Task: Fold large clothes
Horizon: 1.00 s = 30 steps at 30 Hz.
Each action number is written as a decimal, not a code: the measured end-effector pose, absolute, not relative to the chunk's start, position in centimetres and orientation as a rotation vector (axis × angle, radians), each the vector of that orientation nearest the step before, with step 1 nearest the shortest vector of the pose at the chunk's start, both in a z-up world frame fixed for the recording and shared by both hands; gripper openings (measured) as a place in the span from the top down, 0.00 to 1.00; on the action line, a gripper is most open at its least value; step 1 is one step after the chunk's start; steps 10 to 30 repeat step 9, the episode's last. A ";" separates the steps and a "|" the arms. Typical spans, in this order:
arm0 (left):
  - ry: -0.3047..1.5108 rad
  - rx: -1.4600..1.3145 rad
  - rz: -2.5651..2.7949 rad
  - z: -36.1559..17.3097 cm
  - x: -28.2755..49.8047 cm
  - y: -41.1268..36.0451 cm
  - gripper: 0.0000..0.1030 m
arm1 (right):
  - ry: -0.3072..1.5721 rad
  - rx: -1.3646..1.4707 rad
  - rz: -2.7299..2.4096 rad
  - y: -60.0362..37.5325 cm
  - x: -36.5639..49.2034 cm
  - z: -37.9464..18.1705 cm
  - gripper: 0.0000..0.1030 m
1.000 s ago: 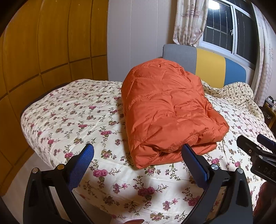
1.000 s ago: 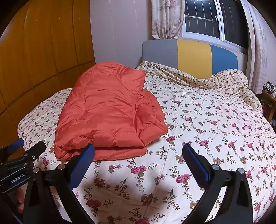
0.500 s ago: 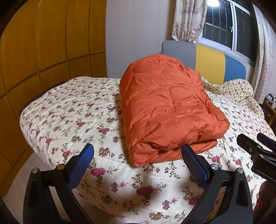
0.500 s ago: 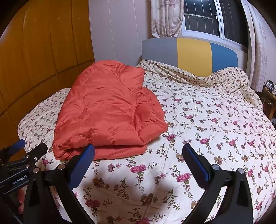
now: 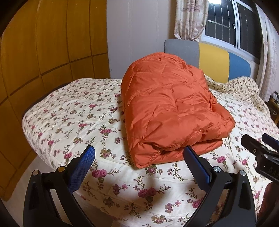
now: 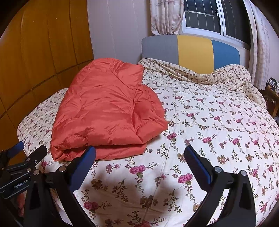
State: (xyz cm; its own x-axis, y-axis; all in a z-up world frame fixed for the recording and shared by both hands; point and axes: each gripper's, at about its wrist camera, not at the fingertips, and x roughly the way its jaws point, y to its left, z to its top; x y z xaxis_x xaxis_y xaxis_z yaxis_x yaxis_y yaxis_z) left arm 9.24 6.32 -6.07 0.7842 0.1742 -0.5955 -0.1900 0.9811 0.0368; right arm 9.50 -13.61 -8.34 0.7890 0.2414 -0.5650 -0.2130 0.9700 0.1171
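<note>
Orange quilted nylon, puffy and faintly glossy, is seen gathered into a thick folded bundle: the padded jacket [image 5: 172,111] is laid on the bed [image 5: 73,113], towards the side nearest the wooden wall panels [image 5: 43,52] and close to the foot edge. It is stacked in at least two layers, the upper one overlapping a flatter lower one, so that a rounded fold is turned to the front and a stitched, gathered hem is shown along the near edge. Air appears to be trapped in the filling, which is judged to be why the stack is domed rather than flat and why the top layer is puckered into soft creases.

The floral quilted cover of the bed is spread smooth around the bundle and rumpled only near the grey, yellow and blue headboard [image 6: 191,48], below the window [image 6: 202,15] and patterned curtains [image 6: 163,17].

The left claw [image 5: 139,157] is held released, its blue textured pads spread wide and nothing gripped between them; it is poised just short of the jacket's near edge. The right claw [image 6: 140,157] is likewise released and empty, held over bare cover beside the bundle, with its left pad crossing the jacket's lower edge in the view; contact cannot be told. Both are judged to be kept clear because the fold looks complete or nearly so, with only a pressing down or tidying possibly left
</note>
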 end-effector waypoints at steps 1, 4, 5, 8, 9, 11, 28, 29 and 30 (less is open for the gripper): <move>0.644 -0.018 0.196 -6.2 9.4 6.2 0.03 | 0.618 0.049 0.243 -13.7 9.6 -8.4 0.02; 0.667 -0.030 0.189 -6.4 9.8 6.3 0.03 | 0.628 0.059 0.242 -13.8 9.9 -8.7 0.02; 0.677 -0.042 0.186 -6.5 10.0 6.4 0.03 | 0.634 0.063 0.239 -13.9 10.1 -8.8 0.02; 0.701 -0.055 0.183 -6.8 10.4 6.4 0.03 | 0.646 0.078 0.229 -14.3 10.5 -9.2 0.02; 0.705 -0.055 0.184 -6.9 10.6 6.5 0.03 | 0.652 0.083 0.223 -14.6 10.7 -9.4 0.02; 0.705 -0.055 0.184 -6.9 10.6 6.5 0.03 | 0.652 0.083 0.223 -14.6 10.7 -9.4 0.02; 0.705 -0.055 0.184 -6.9 10.6 6.5 0.03 | 0.652 0.083 0.223 -14.6 10.7 -9.4 0.02; 0.705 -0.055 0.184 -6.9 10.6 6.5 0.03 | 0.652 0.083 0.223 -14.6 10.7 -9.4 0.02; 0.705 -0.055 0.184 -6.9 10.6 6.5 0.03 | 0.652 0.083 0.223 -14.6 10.7 -9.4 0.02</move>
